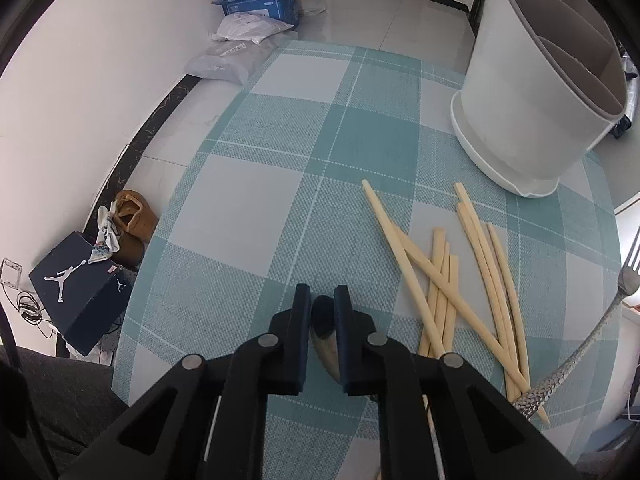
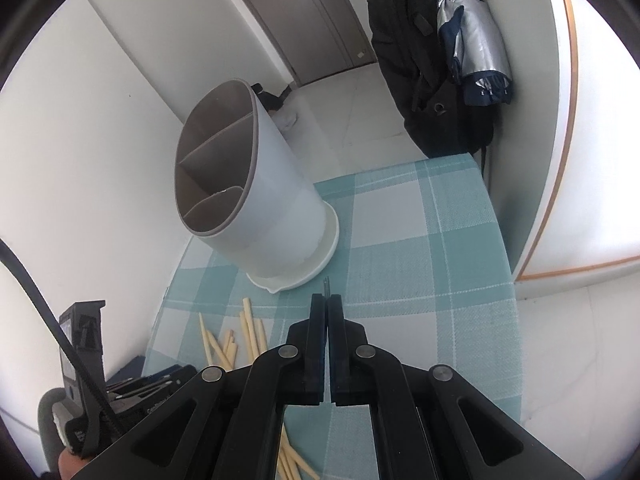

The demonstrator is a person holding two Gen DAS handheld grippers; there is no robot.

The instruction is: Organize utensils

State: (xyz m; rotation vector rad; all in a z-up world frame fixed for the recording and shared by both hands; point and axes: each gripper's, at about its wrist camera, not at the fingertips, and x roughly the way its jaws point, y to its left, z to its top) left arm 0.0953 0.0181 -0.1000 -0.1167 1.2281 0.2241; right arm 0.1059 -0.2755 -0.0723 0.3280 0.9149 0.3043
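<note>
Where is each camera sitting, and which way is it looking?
Left wrist view: sits on the left gripper, looking steeply down at the teal checked tablecloth; its black fingers pinch a dark wooden utensil. A grey-clad leg shows.
Right wrist view: sits on the right gripper, looking down across the table towards a grey door; its fingers clamp a thin metal piece. The left gripper's body shows lower left.
Shared: the white divided utensil holder, pale wooden chopsticks, and the tablecloth.
</note>
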